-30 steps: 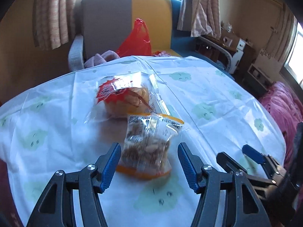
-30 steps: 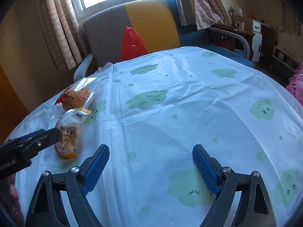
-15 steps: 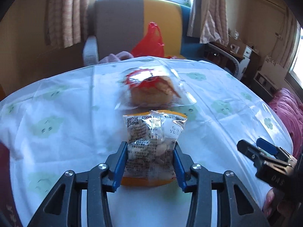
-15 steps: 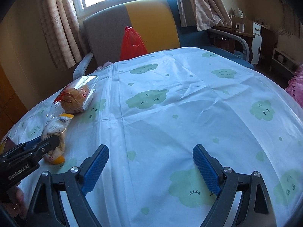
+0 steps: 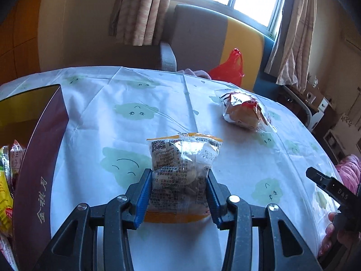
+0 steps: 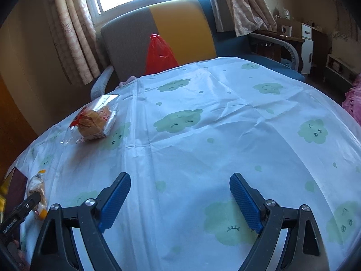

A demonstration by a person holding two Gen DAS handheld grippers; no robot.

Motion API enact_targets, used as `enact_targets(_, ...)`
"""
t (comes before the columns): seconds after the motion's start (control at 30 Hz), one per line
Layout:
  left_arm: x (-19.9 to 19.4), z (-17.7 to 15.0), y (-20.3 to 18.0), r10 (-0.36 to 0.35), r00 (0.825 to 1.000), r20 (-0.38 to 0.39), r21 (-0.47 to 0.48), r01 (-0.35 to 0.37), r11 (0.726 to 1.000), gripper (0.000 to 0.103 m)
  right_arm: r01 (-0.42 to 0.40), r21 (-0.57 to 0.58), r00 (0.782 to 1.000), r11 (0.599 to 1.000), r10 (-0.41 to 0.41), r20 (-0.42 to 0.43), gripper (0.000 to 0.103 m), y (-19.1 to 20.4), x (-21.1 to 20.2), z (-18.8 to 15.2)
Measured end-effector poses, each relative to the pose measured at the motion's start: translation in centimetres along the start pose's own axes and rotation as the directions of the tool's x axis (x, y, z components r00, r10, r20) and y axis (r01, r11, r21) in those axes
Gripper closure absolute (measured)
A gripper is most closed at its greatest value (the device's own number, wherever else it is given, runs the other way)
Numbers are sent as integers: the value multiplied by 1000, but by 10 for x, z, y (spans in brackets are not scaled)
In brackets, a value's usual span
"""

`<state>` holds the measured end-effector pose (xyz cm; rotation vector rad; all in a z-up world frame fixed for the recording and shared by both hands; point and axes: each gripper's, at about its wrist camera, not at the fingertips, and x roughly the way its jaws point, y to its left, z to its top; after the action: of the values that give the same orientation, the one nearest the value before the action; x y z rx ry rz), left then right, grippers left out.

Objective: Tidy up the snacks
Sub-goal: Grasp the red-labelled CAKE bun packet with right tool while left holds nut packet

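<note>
My left gripper (image 5: 178, 192) is shut on a clear snack packet with orange ends (image 5: 182, 171) and holds it above the table. The packet also shows at the far left in the right wrist view (image 6: 37, 194). A wrapped bun in a clear and red wrapper (image 5: 244, 111) lies on the tablecloth to the far right of the packet; it also shows in the right wrist view (image 6: 94, 122). A dark red box (image 5: 38, 169) with several snack packs inside stands at the left. My right gripper (image 6: 180, 201) is open and empty over the cloth.
The table wears a white cloth with green clouds (image 6: 225, 124). A grey and yellow armchair (image 5: 203, 36) with a red plastic bag (image 5: 230, 67) stands behind the table. Shelves and furniture (image 6: 311, 36) stand at the far right.
My left gripper closed on the snack packet, lifted it and swung left, so the dark red box came into view. The right gripper stayed still and open.
</note>
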<state>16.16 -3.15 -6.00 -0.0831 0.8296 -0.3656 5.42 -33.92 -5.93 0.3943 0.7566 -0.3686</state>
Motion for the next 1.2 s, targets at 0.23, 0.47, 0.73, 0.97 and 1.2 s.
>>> enact_targets(0.23, 3, -1, -3, -1, 1000, 6, 8, 1, 1000, 57, -271, -29, 955, 962, 265, -131, 53, 49, 32, 49)
enact_targets(0.47, 6, -2, 0, -14, 1000, 2, 1, 14, 1000, 56, -360, 137, 900, 923, 383, -208, 82, 68, 93, 76)
enact_targets(0.73, 7, -2, 4, -29, 1000, 3, -11, 29, 1000, 55, -398, 53, 903, 916, 401, -157, 93, 78, 69, 55)
enact_targets(0.97, 7, -3, 7, -44, 999, 3, -23, 44, 999, 55, -451, -16, 870, 893, 435, -233, 82, 80, 33, 11)
enact_targets(1.2, 8, -3, 6, -41, 999, 4, -19, 41, 999, 55, -391, -309, 915, 867, 402, -32, 8, 100, -11, 64)
